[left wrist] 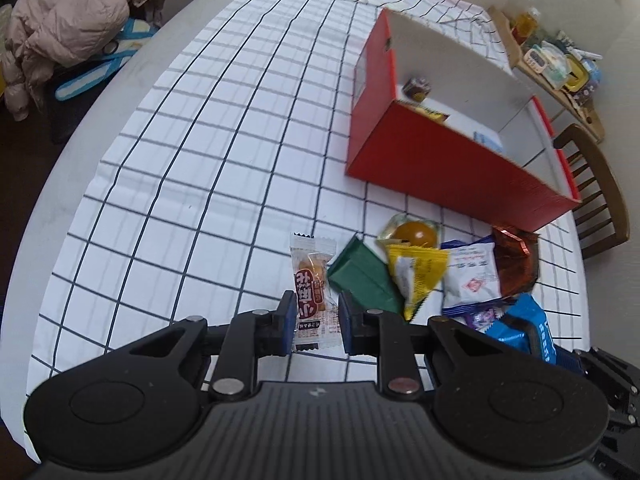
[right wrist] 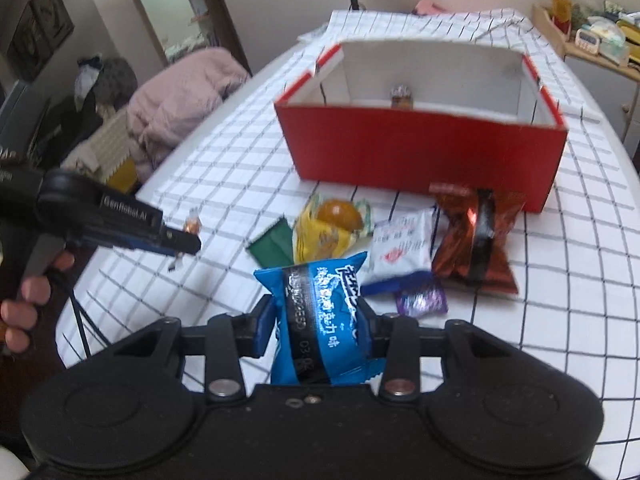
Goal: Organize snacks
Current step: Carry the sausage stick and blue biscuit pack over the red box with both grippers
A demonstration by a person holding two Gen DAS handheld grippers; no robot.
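Left gripper point(left wrist: 313, 322) pinches a clear-wrapped snack point(left wrist: 314, 292) at lower centre; right gripper point(right wrist: 318, 328) clamps a blue packet point(right wrist: 320, 320) — other snacks lie mid-frame before the red box point(right wrist: 424, 152).

The red box point(right wrist: 420, 152) wall hides most of its contents.
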